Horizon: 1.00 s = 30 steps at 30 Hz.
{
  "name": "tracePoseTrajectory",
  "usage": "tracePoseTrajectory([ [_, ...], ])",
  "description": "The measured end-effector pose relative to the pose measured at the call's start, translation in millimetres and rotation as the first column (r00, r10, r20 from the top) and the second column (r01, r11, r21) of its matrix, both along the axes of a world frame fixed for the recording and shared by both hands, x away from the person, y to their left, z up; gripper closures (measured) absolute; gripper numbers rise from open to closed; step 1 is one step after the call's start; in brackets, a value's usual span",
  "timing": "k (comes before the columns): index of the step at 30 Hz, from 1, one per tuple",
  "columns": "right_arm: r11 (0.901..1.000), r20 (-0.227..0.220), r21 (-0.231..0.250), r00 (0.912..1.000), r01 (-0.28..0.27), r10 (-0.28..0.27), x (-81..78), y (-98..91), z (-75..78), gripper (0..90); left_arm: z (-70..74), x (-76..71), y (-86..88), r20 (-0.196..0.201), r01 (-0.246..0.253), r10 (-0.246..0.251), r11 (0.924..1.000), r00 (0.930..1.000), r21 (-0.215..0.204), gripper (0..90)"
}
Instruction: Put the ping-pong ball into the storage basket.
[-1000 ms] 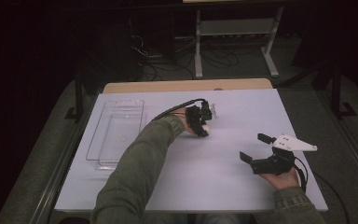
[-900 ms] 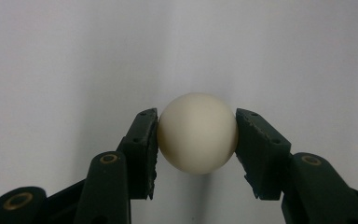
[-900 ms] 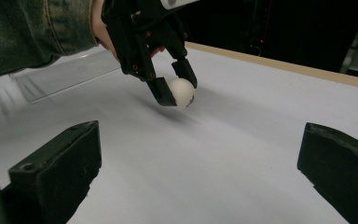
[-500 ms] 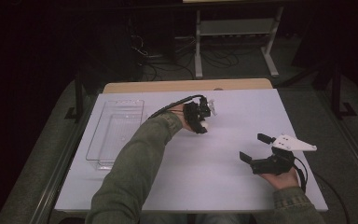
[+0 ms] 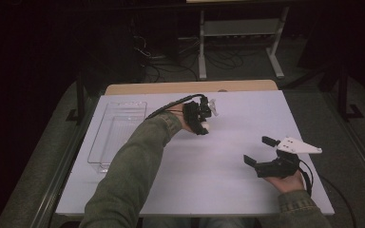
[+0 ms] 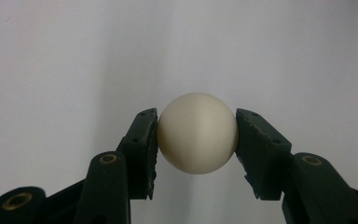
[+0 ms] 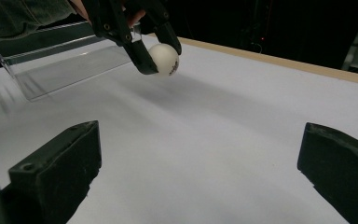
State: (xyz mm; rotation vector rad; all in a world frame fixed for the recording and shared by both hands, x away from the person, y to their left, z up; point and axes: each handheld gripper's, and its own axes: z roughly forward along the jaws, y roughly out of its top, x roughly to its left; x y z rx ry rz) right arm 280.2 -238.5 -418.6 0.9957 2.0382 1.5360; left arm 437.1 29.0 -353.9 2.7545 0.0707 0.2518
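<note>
The smooth cream-white ball (image 6: pixel 197 132) sits pinched between the two black pads of your left tool (image 6: pixel 197 140), one pad pressed on each side of it, held above the white bench top (image 5: pixel 218 175) toward its far middle. Being round, it has no long axis; a small dark print on it faces your right tool (image 5: pixel 262 151) in the right gripper view. That right tool hangs with its jaws spread wide and nothing between them, near the bench's right edge. A clear plastic rectangular tray (image 5: pixel 116 135) lies at the bench's left. Beyond the bench, the room is dark, with a metal frame (image 5: pixel 237 33) and cables on the floor.
</note>
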Motion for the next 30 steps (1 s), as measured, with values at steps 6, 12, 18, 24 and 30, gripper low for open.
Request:
tracePoseTrajectory([
  [6,1.0,0.004,-0.001,1.0,-0.002,0.002,-0.3,0.1,0.2,0.0,6.9,-3.8,1.9,0.006,0.018,-0.018,0.9998,0.9998,0.007,50.2],
  [12,1.0,-0.001,-0.003,1.0,-0.004,0.004,-0.2,0.5,0.0,0.0,17.0,-5.7,4.6,0.01,0.02,-0.02,0.9998,0.9997,0.006,50.2],
  [18,1.0,0.001,-0.002,1.0,-0.005,0.005,-0.3,0.7,0.2,0.0,23.7,-8.5,5.3,0.004,0.039,-0.04,0.999,0.9992,0.021,50.2],
  [24,1.0,0.002,0.0,1.0,-0.004,0.004,-0.3,0.5,0.3,0.0,29.5,-10.2,6.7,0.01,0.041,-0.041,0.999,0.9991,0.017,50.3],
  [30,1.0,0.002,0.0,1.0,-0.004,0.004,-0.3,0.3,0.4,0.0,39.2,-13.6,9.6,0.011,0.043,-0.043,0.9988,0.999,0.023,50.2],
])
